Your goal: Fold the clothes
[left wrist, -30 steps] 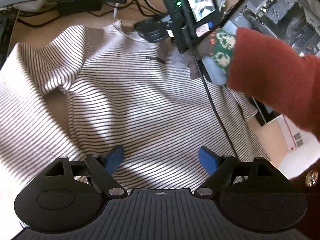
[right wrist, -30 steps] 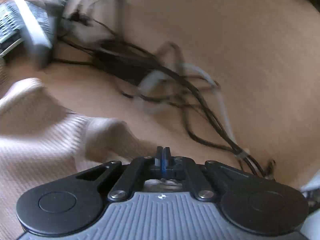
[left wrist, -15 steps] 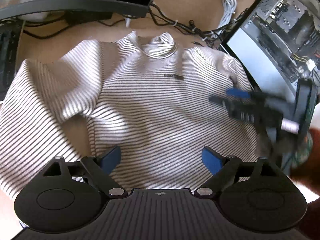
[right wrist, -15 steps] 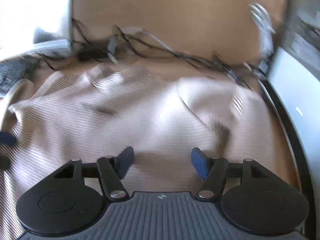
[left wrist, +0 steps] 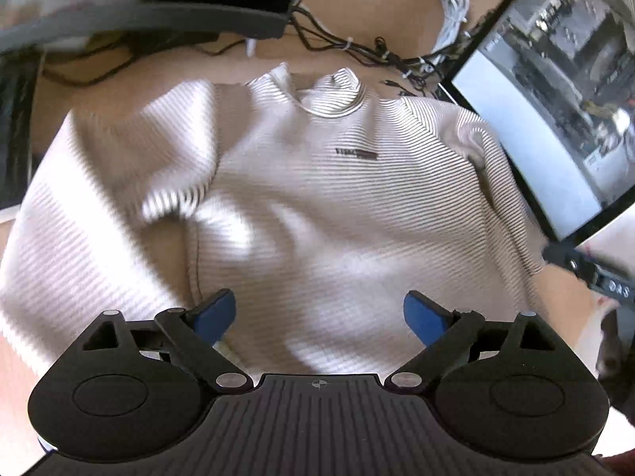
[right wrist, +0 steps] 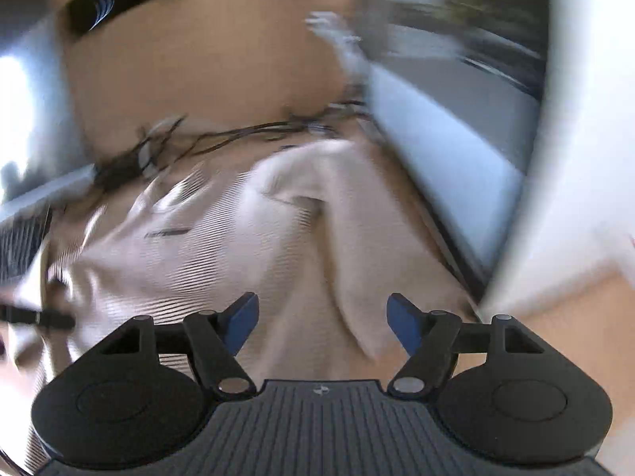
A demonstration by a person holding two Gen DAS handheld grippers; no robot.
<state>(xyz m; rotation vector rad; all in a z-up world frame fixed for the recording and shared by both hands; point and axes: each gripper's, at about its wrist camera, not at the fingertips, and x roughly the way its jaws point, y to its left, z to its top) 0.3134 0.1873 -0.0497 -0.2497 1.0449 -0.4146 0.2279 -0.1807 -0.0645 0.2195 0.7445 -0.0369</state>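
Note:
A cream top with thin dark stripes (left wrist: 337, 206) lies face up on the tan desk, collar (left wrist: 333, 91) at the far side. My left gripper (left wrist: 319, 313) hangs over its lower front. Its jaws are opening wide, and only flat cloth shows beneath them. The left sleeve (left wrist: 79, 214) is spread out to the left. In the blurred right wrist view my right gripper (right wrist: 322, 317) hovers over the top's right sleeve (right wrist: 349, 238). Its jaws are opening, with no cloth pinched between the blue pads (right wrist: 401, 319). The right gripper's tip (left wrist: 587, 273) shows blurred at the left wrist view's right edge.
A lit monitor (left wrist: 555, 127) lies angled along the right of the top. Tangled black and white cables (left wrist: 357, 47) run along the back of the desk. A dark screen on a grey stand (left wrist: 158, 20) is at the back left, with a keyboard (left wrist: 12, 139) at the left edge.
The right gripper was shut at the collar and shoulder. It has since opened and swung fast toward the near right of the top. The left gripper's jaws widened a little.

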